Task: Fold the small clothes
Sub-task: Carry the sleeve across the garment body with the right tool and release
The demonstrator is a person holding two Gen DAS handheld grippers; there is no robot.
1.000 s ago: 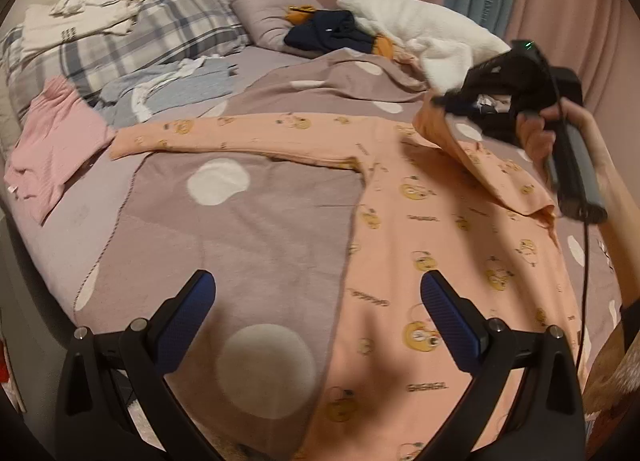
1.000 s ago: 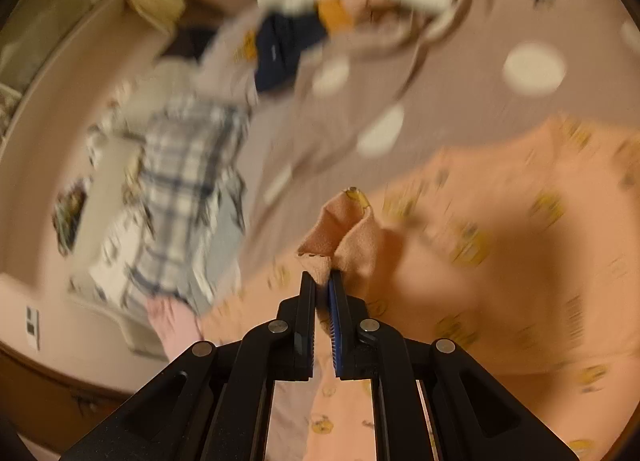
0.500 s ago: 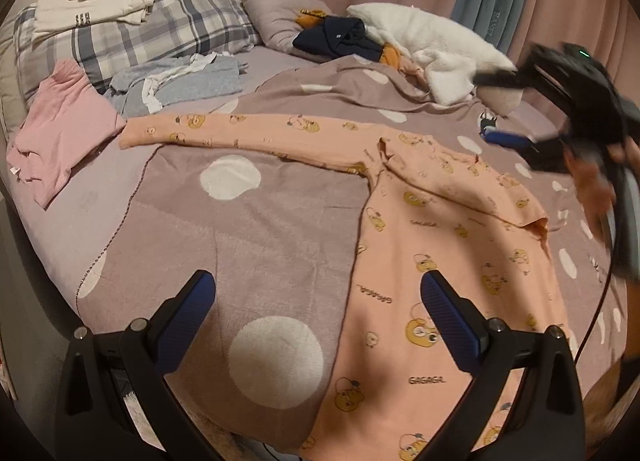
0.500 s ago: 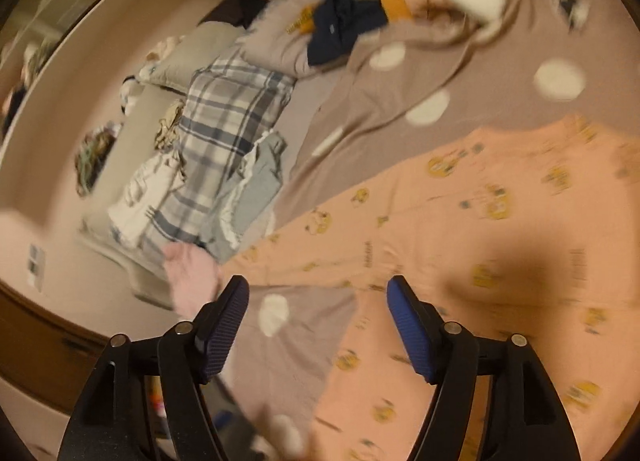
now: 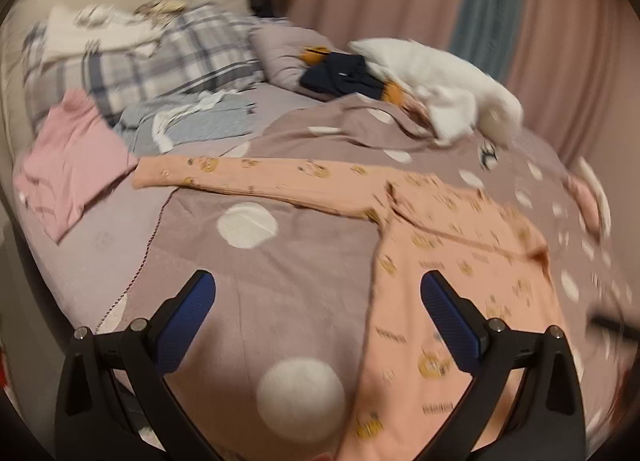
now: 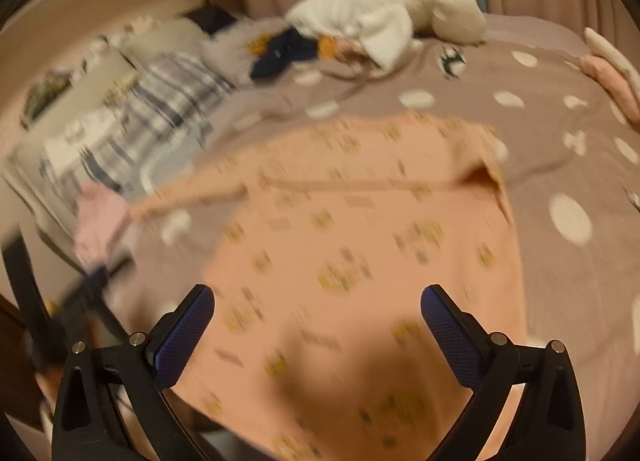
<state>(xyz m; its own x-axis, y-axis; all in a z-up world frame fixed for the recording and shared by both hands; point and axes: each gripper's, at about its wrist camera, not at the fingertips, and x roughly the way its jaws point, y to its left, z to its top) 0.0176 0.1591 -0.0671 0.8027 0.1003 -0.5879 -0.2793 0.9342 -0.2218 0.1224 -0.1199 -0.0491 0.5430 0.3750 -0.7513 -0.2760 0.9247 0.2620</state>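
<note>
Peach cotton long-sleeved top (image 5: 448, 245) with bear prints lies flat on the dotted mauve bed (image 5: 280, 261), one sleeve toward ten o'clock. Soft, light, limp; pinch the cuff. Both grippers' (image 5: 318, 313) (image 6: 318, 321) jaws apart, empty.

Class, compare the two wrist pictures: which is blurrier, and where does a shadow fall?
Right wrist view: heavy motion blur smears the peach shirt; a dark shadow lies on it between the open right gripper. Left wrist view: milder blur, worst at the right edge; fisheye bends the bed.
</note>
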